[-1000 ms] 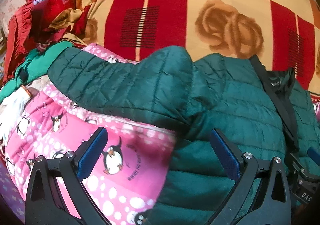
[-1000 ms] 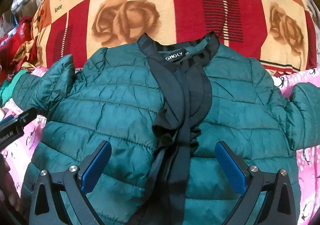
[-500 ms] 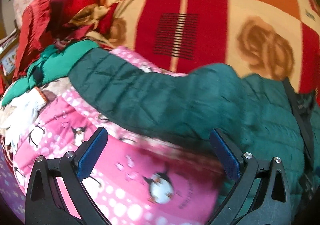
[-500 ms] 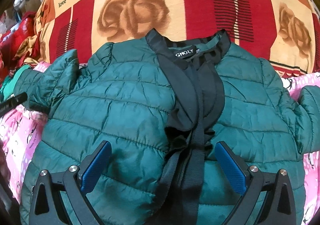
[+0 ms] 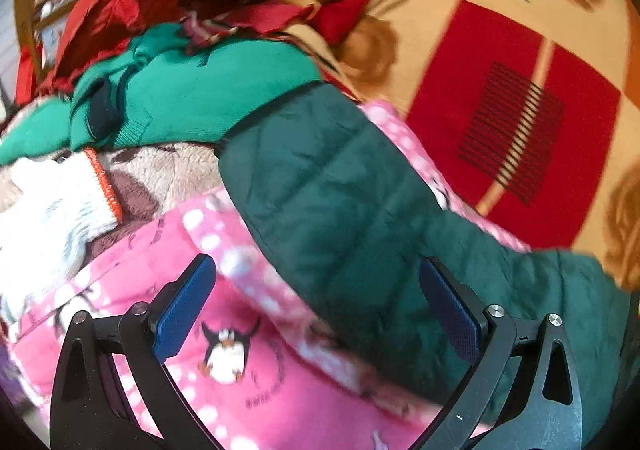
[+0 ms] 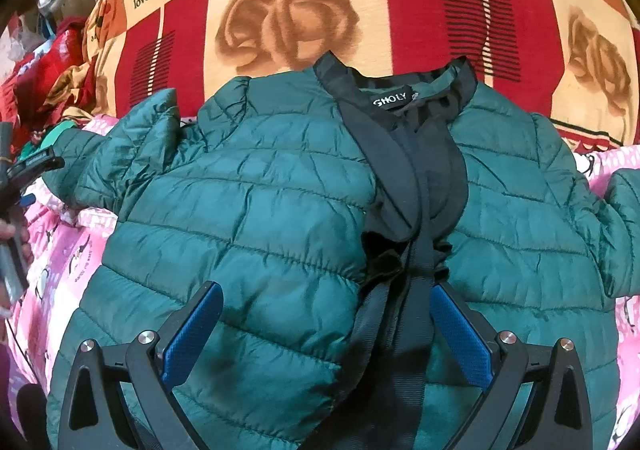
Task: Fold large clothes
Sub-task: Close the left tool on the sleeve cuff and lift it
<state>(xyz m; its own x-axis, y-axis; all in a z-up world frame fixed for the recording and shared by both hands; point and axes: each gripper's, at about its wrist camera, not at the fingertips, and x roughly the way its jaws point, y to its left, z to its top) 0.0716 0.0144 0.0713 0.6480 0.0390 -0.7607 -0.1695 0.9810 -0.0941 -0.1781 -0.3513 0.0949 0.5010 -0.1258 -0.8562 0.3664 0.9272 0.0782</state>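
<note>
Left gripper [image 5: 316, 306] wide open, empty, poised above the green jacket [image 6: 280, 218] sleeve [image 5: 340, 210], which runs up-left across the pink penguin blanket [image 5: 224, 354]. Jacket flat, front up, collar [image 6: 394, 98] toward the rose blanket [image 6: 288, 22]. Right gripper [image 6: 326, 330] agape, holding nothing, low over the chest.

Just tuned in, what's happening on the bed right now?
A person with two handheld claws is about to fold a dark green quilted jacket, lying face up and unfolded on a pink penguin blanket. The left claw hangs open beside the jacket's sleeve; the right claw hangs open over the front. Neither grips anything.
</note>
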